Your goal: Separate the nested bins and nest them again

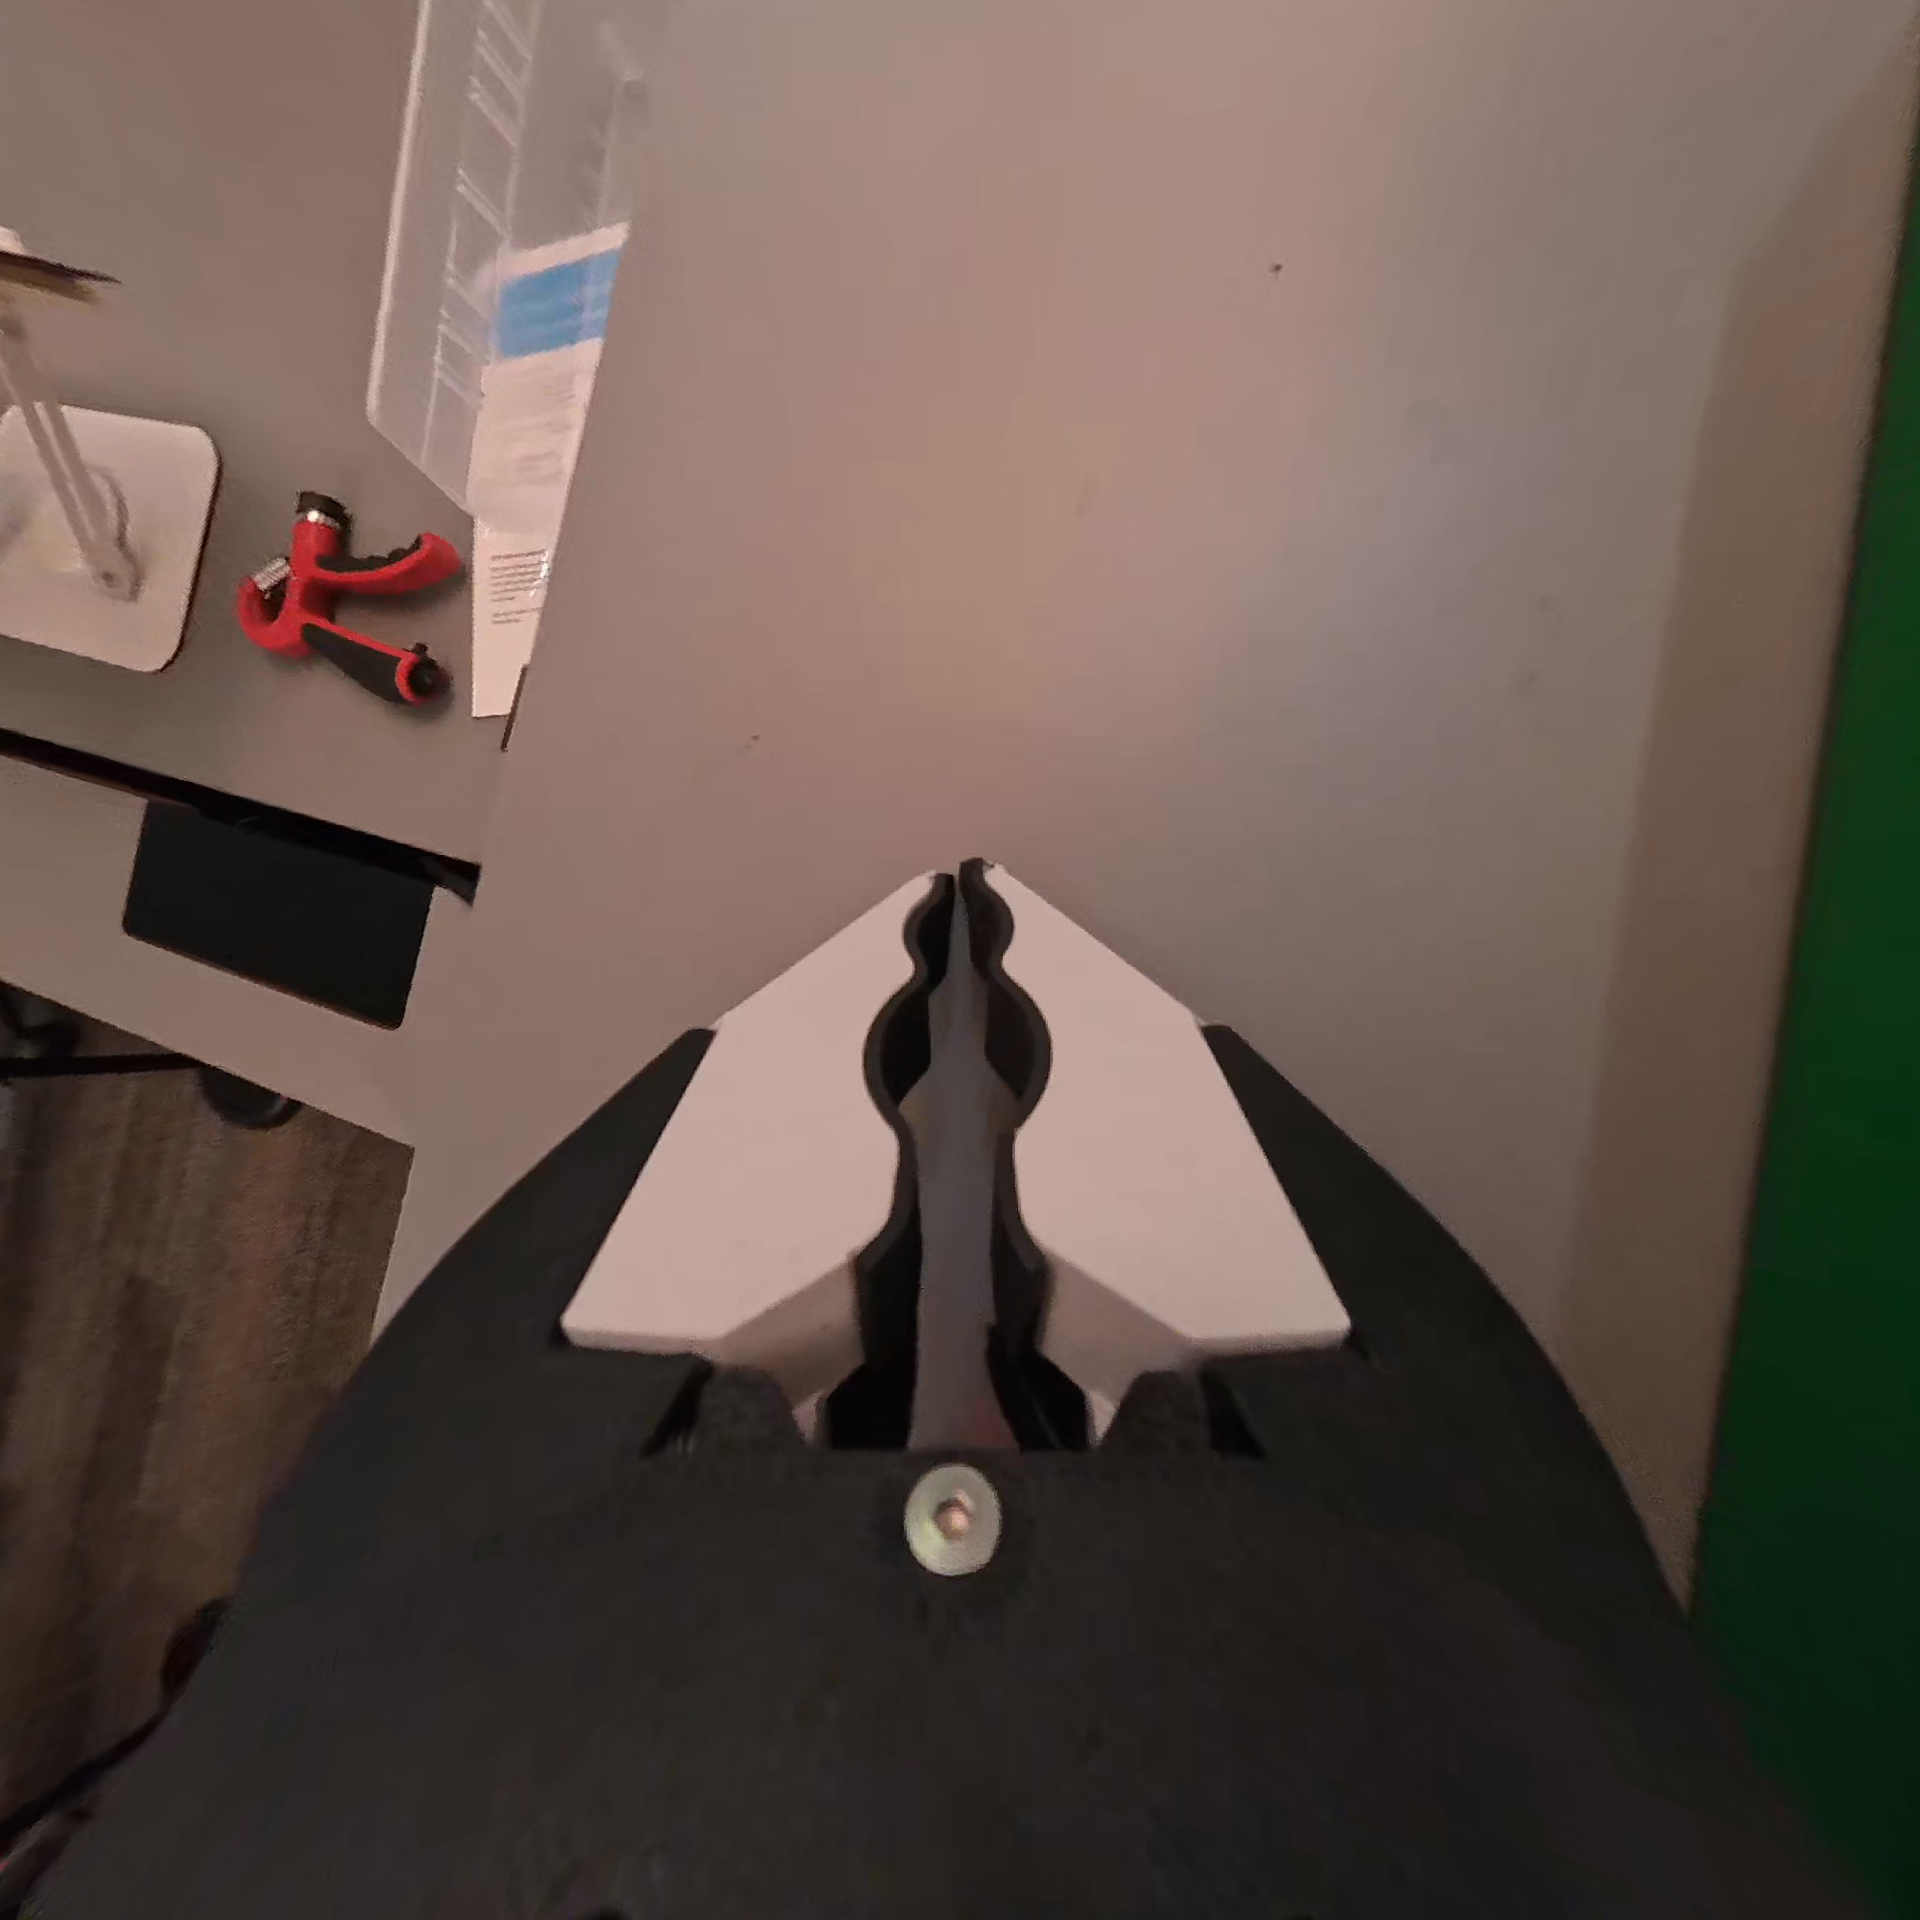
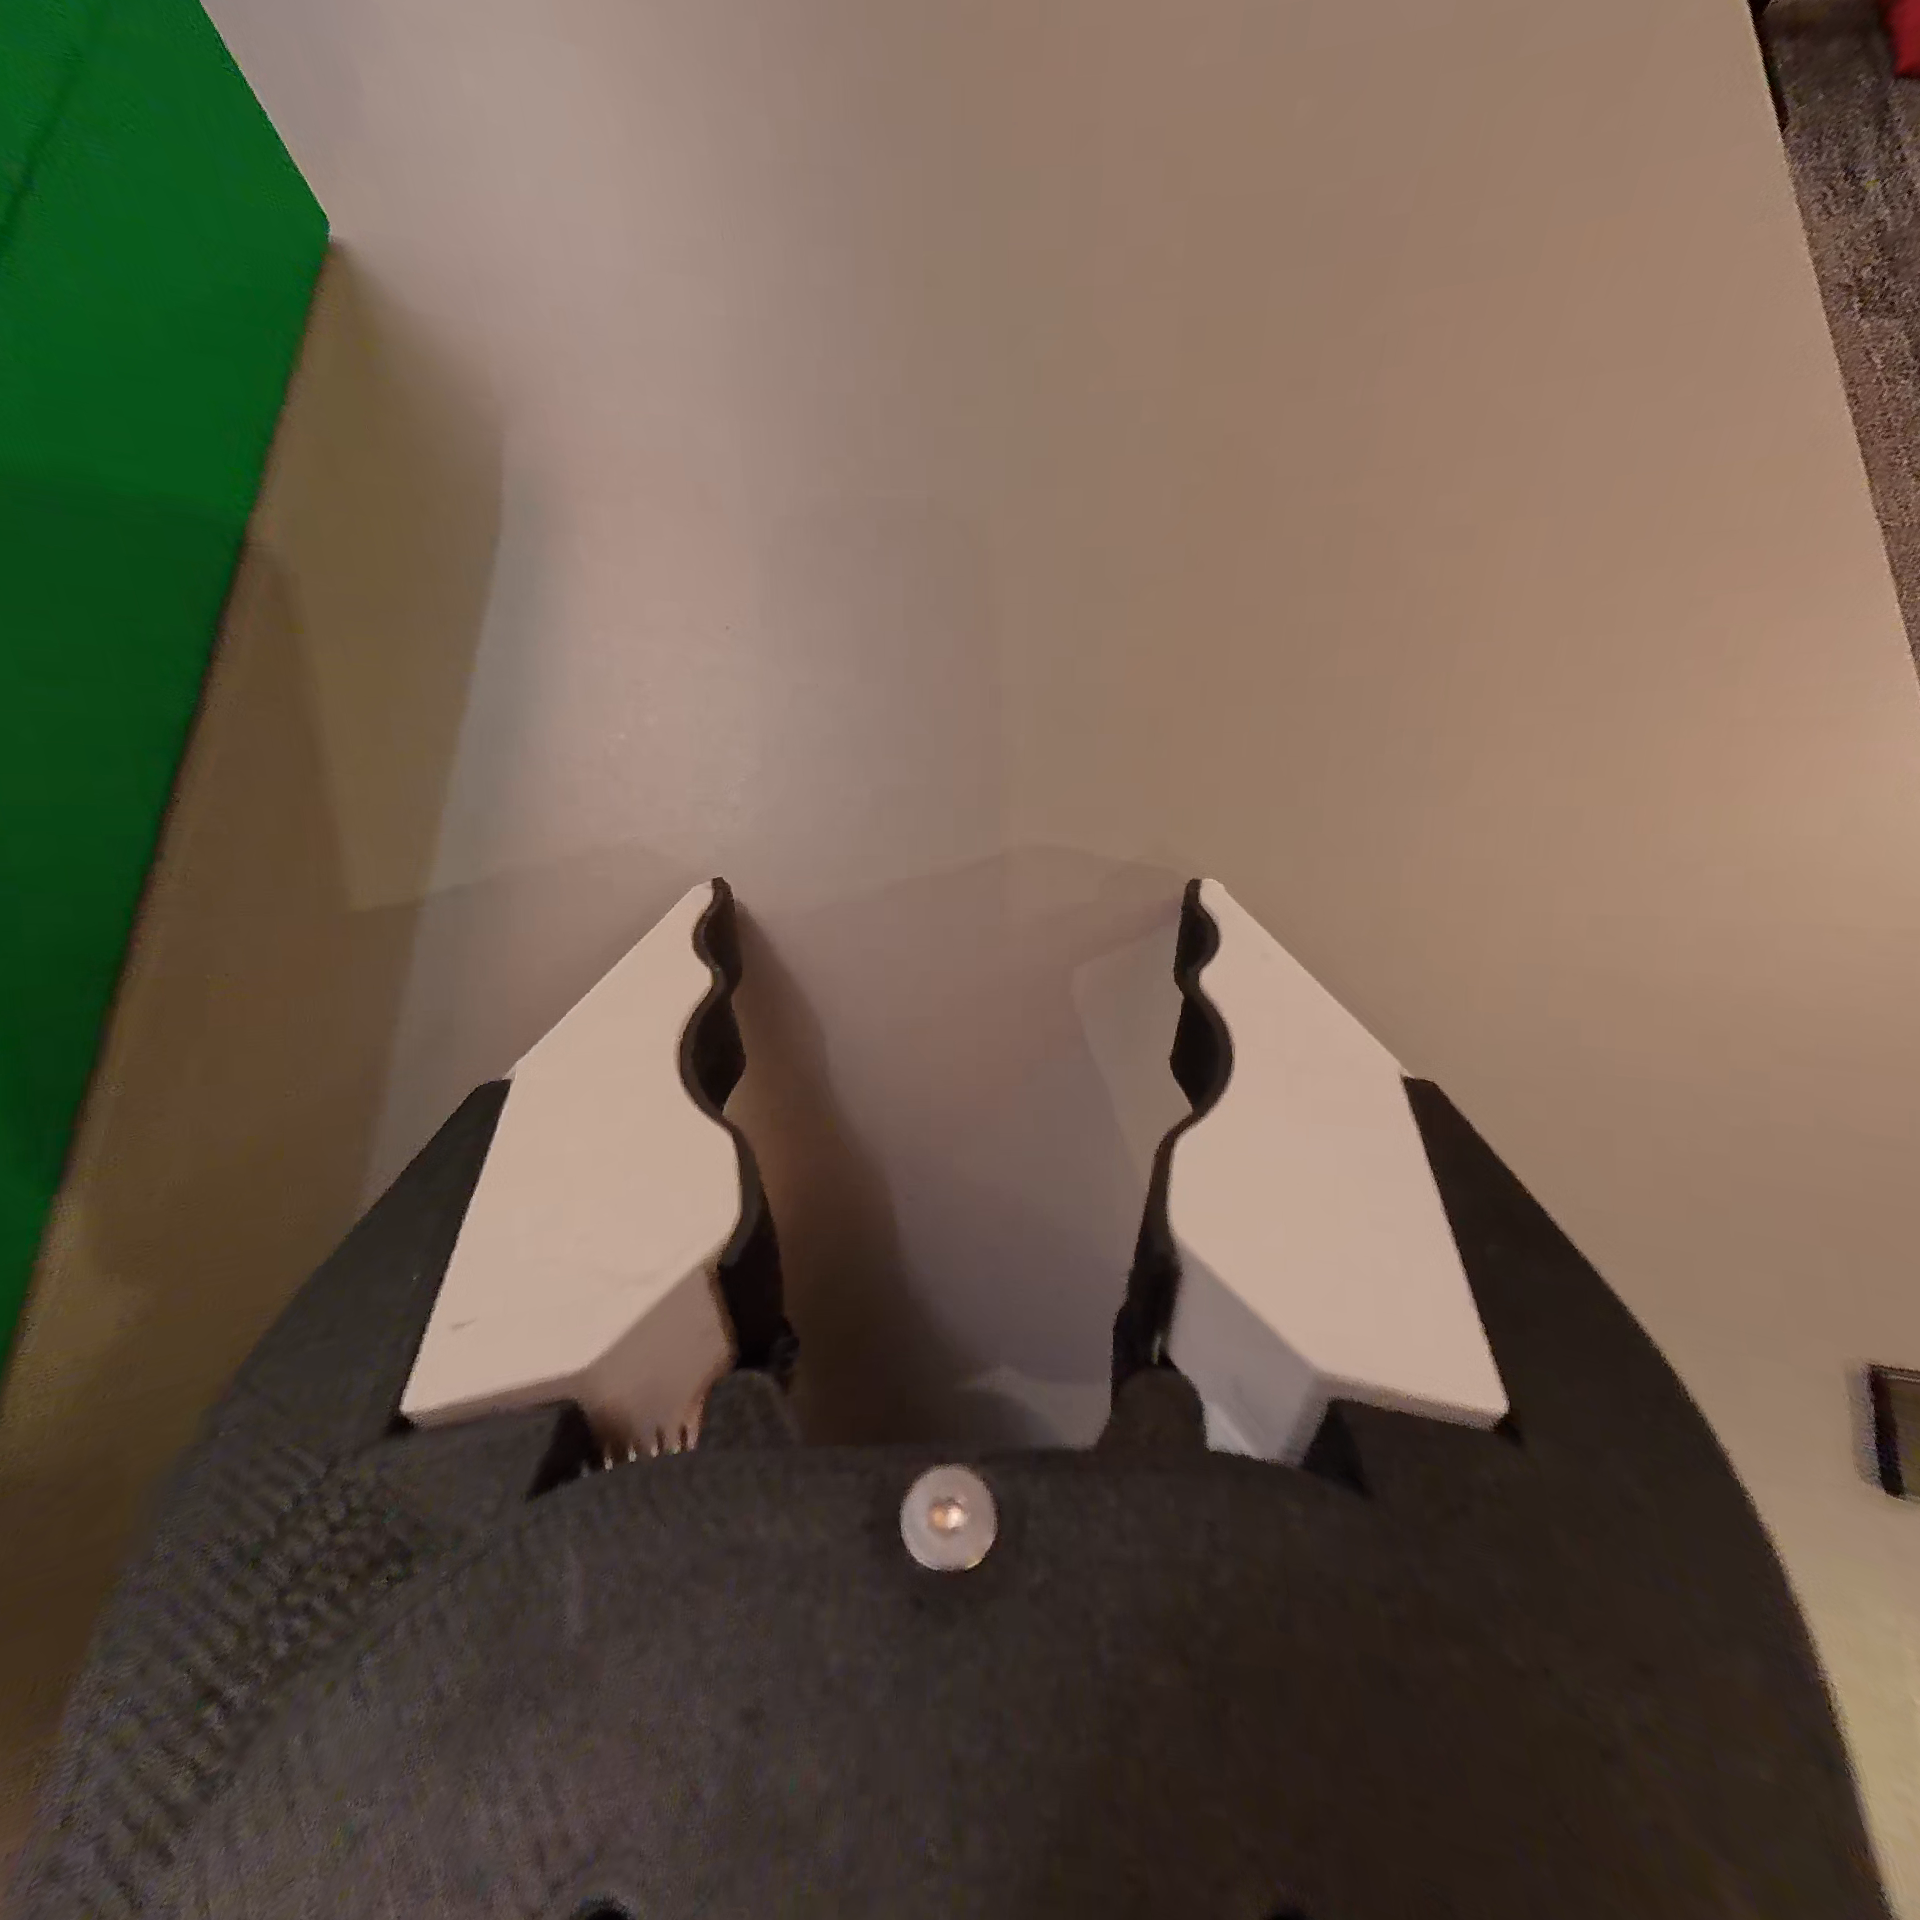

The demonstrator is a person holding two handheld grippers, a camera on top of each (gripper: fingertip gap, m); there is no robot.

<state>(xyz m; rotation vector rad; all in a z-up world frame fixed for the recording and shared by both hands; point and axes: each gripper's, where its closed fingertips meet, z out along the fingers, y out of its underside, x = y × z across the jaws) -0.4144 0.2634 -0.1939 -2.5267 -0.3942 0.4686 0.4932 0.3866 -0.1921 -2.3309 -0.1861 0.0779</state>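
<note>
Left wrist view: green bin edge only | contents hidden

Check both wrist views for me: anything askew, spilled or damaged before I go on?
Nothing looks spilled or damaged. The odd part is that only an edge of a green bin shows beside the white table. The left gripper is shut on nothing, the right gripper open and empty. A red tool lies on the neighbouring grey surface.
</note>
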